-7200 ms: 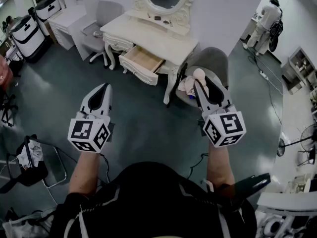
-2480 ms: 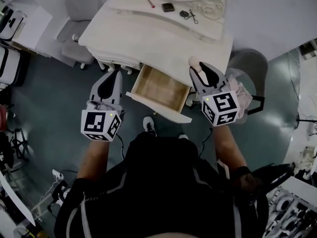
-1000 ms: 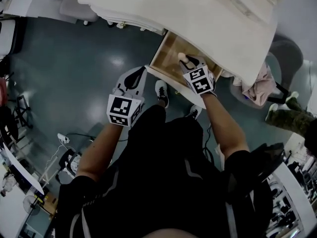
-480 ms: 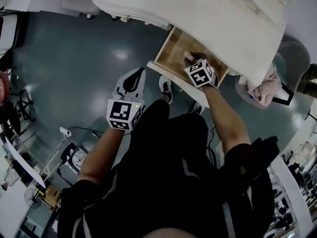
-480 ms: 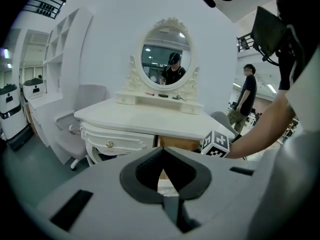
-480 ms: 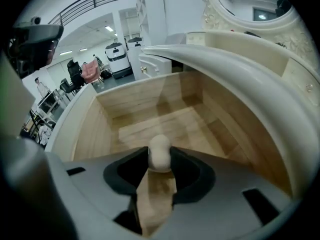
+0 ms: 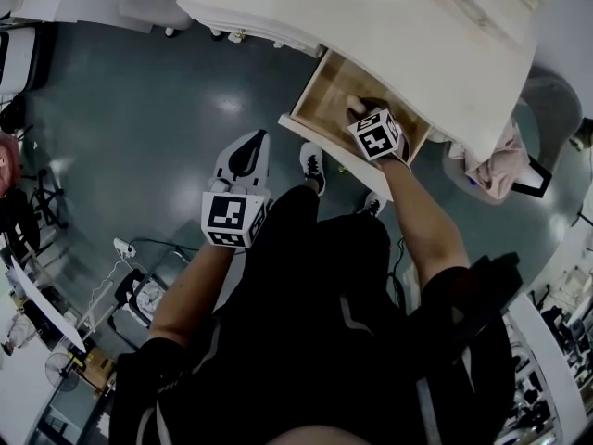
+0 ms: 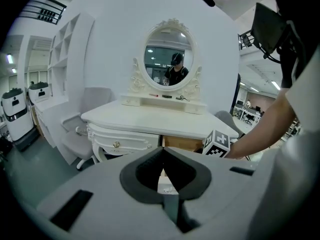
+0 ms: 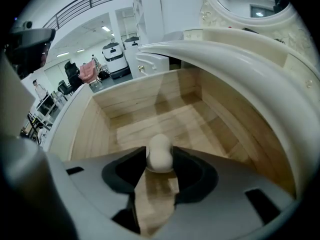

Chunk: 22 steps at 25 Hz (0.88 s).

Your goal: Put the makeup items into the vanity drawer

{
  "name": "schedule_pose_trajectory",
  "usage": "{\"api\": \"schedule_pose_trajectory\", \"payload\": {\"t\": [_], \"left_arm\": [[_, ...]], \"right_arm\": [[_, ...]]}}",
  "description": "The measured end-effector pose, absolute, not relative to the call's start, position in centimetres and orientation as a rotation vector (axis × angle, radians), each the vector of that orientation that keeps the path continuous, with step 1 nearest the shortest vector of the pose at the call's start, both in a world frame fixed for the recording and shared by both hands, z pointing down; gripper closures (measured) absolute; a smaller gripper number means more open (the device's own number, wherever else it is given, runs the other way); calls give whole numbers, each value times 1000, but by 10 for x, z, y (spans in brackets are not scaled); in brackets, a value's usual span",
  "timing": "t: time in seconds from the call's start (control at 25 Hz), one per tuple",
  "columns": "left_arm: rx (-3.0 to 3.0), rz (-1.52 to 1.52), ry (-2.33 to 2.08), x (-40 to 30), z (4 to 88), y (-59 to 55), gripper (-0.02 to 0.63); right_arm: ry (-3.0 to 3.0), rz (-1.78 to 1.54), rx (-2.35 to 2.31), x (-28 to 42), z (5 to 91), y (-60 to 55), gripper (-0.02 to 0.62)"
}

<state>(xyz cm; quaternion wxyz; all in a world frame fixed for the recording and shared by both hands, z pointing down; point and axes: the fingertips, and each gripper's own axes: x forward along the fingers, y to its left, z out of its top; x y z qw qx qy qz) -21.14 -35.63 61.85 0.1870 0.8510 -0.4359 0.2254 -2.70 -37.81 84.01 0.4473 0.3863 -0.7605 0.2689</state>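
**Task status: in progress, first item being placed.**

- The drawer (image 9: 125,96) of the vanity (image 7: 371,17) is pulled out. The right gripper view shows its wooden floor bare apart from the item noted below.
- The right gripper (image 7: 363,114) is down inside the drawer, pointing steeply at its floor. Its jaws have just been opening. A pale, egg-shaped makeup sponge (image 9: 160,153) stands between the tips, with both pads against its sides. The grip is judged to be loosening and the sponge not yet let go. Whether its lower end rests on the wood cannot be told.
- The left gripper (image 8: 163,149) hangs outside, in front of the vanity and well apart from the drawer. Its fingers are closed tip to tip with nothing between them.
- Several small items (image 8: 170,97) lie on the shelf below the mirror (image 8: 169,59). They are too small to identify.

**Outstanding, by judgement:** free the sponge and withdraw. If the shelf items count as makeup, they are to be fetched next. The drawer may then need closing.
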Motion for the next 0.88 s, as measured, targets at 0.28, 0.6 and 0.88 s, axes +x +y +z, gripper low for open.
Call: {"api": "schedule_pose_trajectory", "payload": {"t": [0.28, 0.6, 0.88], "left_arm": [[2442, 545, -1172, -201, 600, -359, 603], [2583, 442, -976, -160, 577, -366, 603], [2703, 374, -833, -125, 537, -374, 603]], "right_arm": [[-1885, 618, 970, -23, 813, -372, 382], [-1987, 540, 1071, -21, 725, -376, 417], [-2087, 471, 1277, -2, 625, -385, 465]]}}
